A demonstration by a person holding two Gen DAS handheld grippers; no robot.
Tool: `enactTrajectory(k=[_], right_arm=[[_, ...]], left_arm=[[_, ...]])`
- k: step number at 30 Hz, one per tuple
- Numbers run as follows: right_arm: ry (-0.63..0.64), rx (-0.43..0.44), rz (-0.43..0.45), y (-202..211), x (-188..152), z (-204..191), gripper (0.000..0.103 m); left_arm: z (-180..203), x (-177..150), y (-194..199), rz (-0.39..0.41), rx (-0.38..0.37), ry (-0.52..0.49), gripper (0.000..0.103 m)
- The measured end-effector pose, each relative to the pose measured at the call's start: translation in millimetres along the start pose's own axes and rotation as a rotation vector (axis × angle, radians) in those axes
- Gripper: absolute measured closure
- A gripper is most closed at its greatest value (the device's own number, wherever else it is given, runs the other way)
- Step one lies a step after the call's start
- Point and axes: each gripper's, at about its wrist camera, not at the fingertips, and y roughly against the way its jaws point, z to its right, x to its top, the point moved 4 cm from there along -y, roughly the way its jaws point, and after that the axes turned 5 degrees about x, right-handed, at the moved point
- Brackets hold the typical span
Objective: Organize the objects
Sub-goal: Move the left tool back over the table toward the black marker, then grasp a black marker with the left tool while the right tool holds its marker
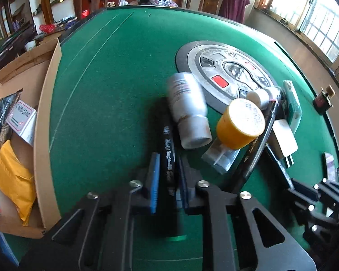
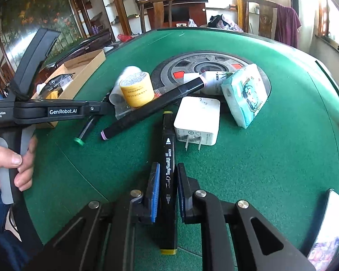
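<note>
In the left wrist view my left gripper (image 1: 168, 158) is shut on a black marker with a green end cap (image 1: 168, 149), just above the green felt table (image 1: 106, 94). A white bottle (image 1: 187, 106) lies right beside the marker's far end. In the right wrist view my right gripper (image 2: 167, 176) is shut on a black marker with yellow caps (image 2: 168, 158), which points away over the felt. The left gripper (image 2: 99, 109) shows at the left of that view, a hand on its handle, with the green-capped marker (image 2: 85, 131) slanting down from its jaws.
A yellow-lidded jar (image 2: 136, 89), a pink-ended black marker (image 2: 153, 106), a white plug charger (image 2: 197, 119) and a tissue pack (image 2: 244, 94) crowd the round control disc (image 2: 214, 65). An open cardboard box (image 1: 45, 113) with packets stands at the table's left edge. A phone (image 2: 330, 225) lies near right.
</note>
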Motion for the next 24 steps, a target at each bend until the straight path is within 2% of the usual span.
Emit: enactTrajectory(k=[5, 9, 16, 24], right_arm=[[0.028, -0.01, -0.003, -1, -1, -5, 0.09], [0.033, -0.022, -0.002, -1, -1, -7, 0.09], [0.013, -0.017, 0.073, 17, 4, -3, 0.09], [-0.041, -0.028, 0.116, 25, 11, 5, 0.09]], left_arm=[[-2, -15, 7, 0.026, 0.07, -0.069, 0.088], [1, -14, 4, 0.052, 0.112, -0.08, 0.085], [-8, -25, 11, 0.07, 0.046, -0.02, 0.089], [-3, -34, 46, 0.141, -0.025, -0.035, 0.089]])
